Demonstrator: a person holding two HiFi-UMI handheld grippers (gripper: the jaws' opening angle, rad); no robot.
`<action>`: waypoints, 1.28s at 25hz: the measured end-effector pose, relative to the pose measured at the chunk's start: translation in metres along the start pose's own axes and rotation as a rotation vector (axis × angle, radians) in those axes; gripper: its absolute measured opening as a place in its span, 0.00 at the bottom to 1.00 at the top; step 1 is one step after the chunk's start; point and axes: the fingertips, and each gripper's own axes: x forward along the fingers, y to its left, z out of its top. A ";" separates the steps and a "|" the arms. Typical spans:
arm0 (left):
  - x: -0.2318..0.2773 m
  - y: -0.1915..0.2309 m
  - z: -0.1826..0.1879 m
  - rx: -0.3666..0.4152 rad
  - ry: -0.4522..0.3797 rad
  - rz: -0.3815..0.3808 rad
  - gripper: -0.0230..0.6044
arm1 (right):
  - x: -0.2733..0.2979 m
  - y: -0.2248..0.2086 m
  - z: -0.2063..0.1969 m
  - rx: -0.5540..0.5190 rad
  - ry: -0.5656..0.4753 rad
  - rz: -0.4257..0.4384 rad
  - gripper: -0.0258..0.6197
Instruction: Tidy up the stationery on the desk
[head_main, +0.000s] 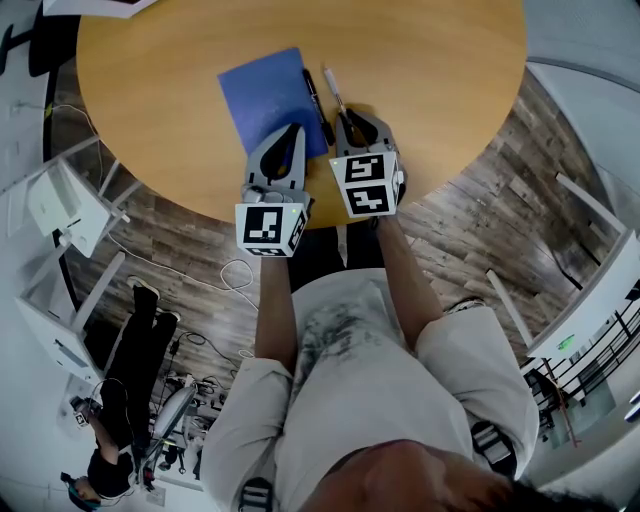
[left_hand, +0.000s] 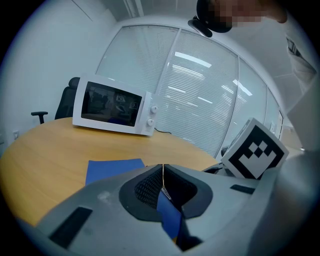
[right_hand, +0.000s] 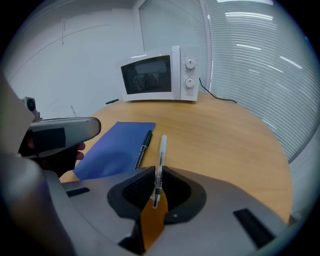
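Leftmost, the left gripper (left_hand: 163, 169) has its jaws drawn together. The tips meet with only a hairline of light between them, and nothing is clamped there. It hangs over the near edge of the blue folder (head_main: 262, 92) and points across it. A wedge of the blue cover shows through the hollow behind the closed tips. The blue folder lies flat on the round wooden table (head_main: 430, 70), close to the near rim, with its long sides running away from the person. Beyond the folder's far end and well apart from it, a white microwave (left_hand: 114, 106) stands on the same table. A black chair (left_hand: 66, 100) is behind the microwave, to the folder's far left.

Along the folder's right edge lies a black pen (head_main: 318, 105), parallel to that edge; whether it rests partly on the cover cannot be told. Just right of the folder, past the black pen, is the white pen (right_hand: 160, 150), pinched in the right gripper (right_hand: 157, 175). The jaws are closed down to a narrow slot filled by the pen's barrel. Its capped end sticks forward past the tips, roughly in line with the folder's right edge. Whether that end touches the wood is unclear. The right gripper sits off the folder's near right corner
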 end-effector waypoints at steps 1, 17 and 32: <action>-0.001 0.000 0.000 -0.001 0.000 0.000 0.05 | 0.000 0.001 0.000 -0.004 0.002 0.003 0.19; -0.003 0.006 -0.001 -0.014 -0.002 0.010 0.05 | -0.003 0.019 0.004 -0.057 -0.012 0.064 0.21; -0.006 0.002 0.002 -0.016 -0.012 0.027 0.05 | -0.021 0.017 0.026 -0.125 -0.113 0.081 0.20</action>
